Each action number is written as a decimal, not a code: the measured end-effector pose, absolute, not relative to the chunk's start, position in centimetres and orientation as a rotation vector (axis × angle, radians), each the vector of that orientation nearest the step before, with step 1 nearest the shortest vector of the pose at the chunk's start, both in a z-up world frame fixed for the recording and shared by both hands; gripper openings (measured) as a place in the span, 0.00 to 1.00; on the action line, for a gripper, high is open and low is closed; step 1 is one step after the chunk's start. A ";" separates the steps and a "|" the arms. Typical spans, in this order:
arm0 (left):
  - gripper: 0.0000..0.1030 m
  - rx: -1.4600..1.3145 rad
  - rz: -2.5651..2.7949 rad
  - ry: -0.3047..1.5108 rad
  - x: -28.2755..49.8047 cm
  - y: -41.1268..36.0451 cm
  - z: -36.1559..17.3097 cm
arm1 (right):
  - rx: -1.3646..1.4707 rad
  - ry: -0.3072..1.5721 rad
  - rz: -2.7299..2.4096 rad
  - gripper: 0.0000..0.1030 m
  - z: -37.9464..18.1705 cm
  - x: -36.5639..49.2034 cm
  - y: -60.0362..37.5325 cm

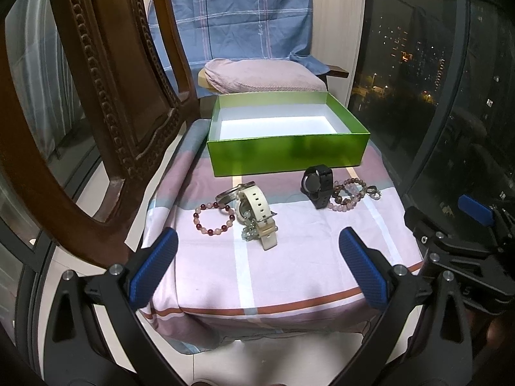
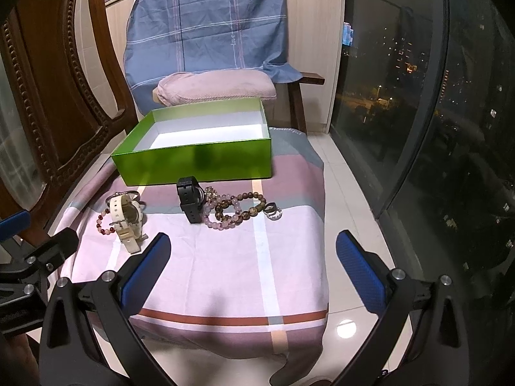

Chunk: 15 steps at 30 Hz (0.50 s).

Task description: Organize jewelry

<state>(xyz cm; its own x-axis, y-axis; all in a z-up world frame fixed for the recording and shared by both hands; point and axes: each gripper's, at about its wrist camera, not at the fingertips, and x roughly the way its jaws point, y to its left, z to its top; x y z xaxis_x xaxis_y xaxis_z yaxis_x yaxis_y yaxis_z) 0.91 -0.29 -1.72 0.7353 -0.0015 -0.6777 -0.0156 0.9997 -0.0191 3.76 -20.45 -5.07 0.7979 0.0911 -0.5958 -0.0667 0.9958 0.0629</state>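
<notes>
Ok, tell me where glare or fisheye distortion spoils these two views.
Left wrist view: the green box has its white floor blown out by glare, and the wooden chair bows with the fisheye. Right wrist view: a lamp reflection shines on the floor tile, and the window frame curves.

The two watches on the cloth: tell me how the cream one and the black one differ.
The cream watch has a pale strap; the black watch is dark all over. The cream watch lies on the left by the red-and-pink bead bracelet; the black watch sits on the right against the pink and brown bead bracelets. Both lie in front of the green box, not yet in it.
</notes>
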 end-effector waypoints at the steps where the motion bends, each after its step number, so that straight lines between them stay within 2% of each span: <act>1: 0.96 -0.025 0.008 0.748 1.0 -0.3 -1.7 | 0.038 0.641 0.083 0.97 -5.1 3.8 -20.4; 11: 0.96 -0.065 -0.011 0.744 1.4 0.3 -2.3 | 0.043 0.632 0.090 0.97 -5.2 4.1 -20.4; 15: 0.96 -0.154 -0.037 0.721 1.8 1.5 -3.6 | 0.046 0.559 0.089 0.97 -5.6 4.1 -20.7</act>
<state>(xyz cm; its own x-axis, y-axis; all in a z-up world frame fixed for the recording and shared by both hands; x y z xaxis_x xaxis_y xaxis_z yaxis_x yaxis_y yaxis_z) 1.78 1.48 -3.63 0.7511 -0.0863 -0.6545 -0.0197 0.9880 -0.1529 4.11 -20.73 -5.63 0.8441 0.0968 -0.5274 -0.0719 0.9951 0.0675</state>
